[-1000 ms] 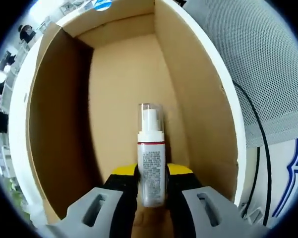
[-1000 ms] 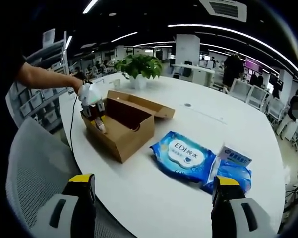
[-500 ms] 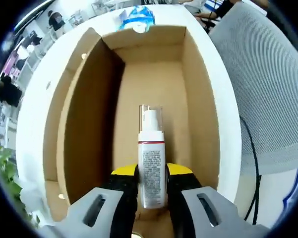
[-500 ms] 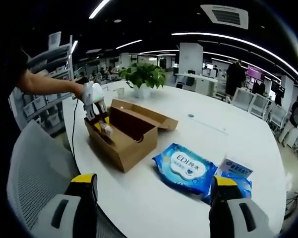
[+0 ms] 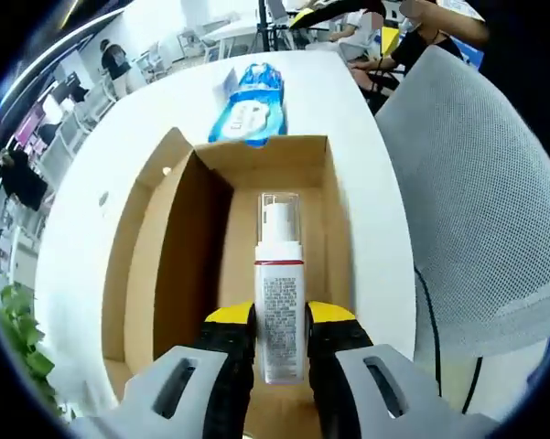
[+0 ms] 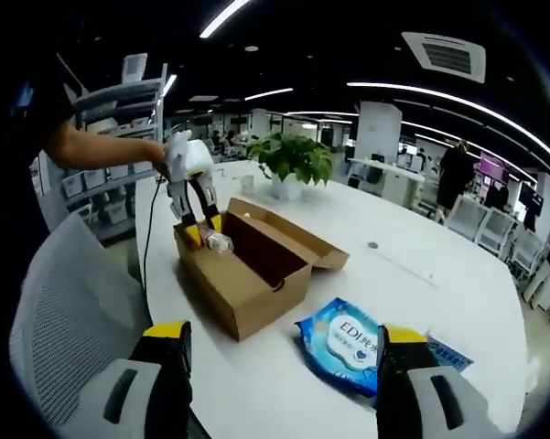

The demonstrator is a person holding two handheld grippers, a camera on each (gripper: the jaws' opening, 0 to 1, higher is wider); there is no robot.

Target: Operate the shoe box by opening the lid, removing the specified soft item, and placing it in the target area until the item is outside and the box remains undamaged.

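A big white table (image 6: pixel 412 274) spreads across the right gripper view, and a grey mesh chair (image 5: pixel 476 183) sits just beside its near edge. On the table stands the open brown shoe box (image 6: pixel 242 265), lid flap folded out on its far side, interior bare cardboard in the left gripper view. Right of the box, near but apart, lies a blue wipes pack (image 6: pixel 346 343), with a second blue packet (image 6: pixel 448 352) just beyond it. A potted plant (image 6: pixel 296 163) sits at the far side of the table. Over the box's left end, the left gripper (image 5: pixel 281 343) has its yellow-tipped jaws clamped on a white pump bottle (image 5: pixel 280 302), clear cap pointing away, held above the box opening. Down low in its own view, the right gripper (image 6: pixel 279 352) hangs over the near table edge, jaws spread wide with nothing between them.
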